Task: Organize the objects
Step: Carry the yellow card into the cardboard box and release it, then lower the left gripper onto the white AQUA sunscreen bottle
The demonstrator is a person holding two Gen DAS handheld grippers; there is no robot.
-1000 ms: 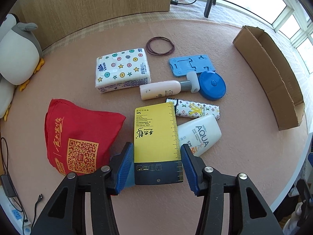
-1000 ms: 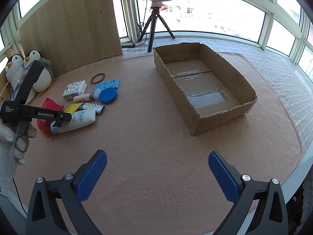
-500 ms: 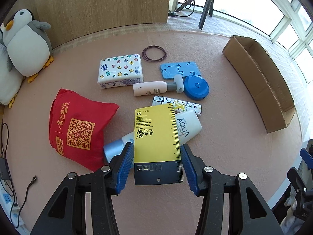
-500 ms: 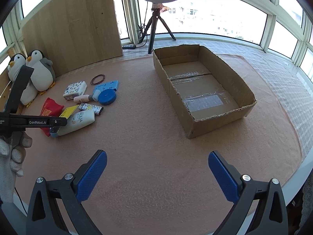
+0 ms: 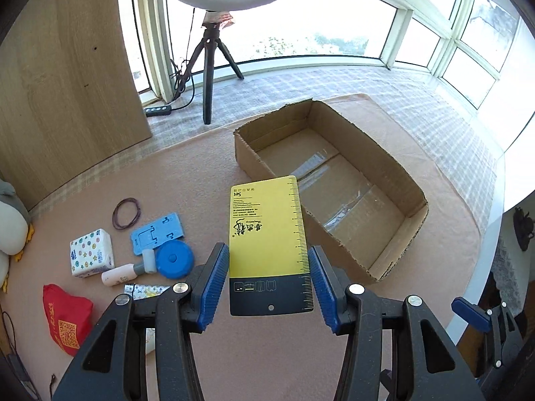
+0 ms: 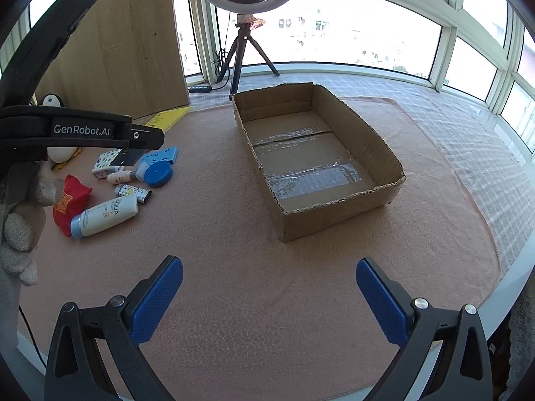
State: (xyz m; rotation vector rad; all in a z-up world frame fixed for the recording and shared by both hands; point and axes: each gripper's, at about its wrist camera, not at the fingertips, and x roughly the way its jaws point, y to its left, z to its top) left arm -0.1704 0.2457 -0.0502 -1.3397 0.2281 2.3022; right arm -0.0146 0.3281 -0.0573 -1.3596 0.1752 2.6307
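Observation:
My left gripper is shut on a flat yellow-and-black ruler-set package, held off the mat with its far end in front of the near-left wall of the open cardboard box. In the right wrist view the same package sticks out past the left gripper's black frame, which a gloved hand holds. The box holds nothing. My right gripper hangs open over bare mat in front of the box.
Loose items lie left of the box: AQUA bottle, red bag, tissue pack, blue stand, blue round case, small tube, hair ties. A tripod and a wooden board stand behind.
The left gripper has risen with the package and swung right, from over the pile of items to the box. The right gripper has shifted only a little.

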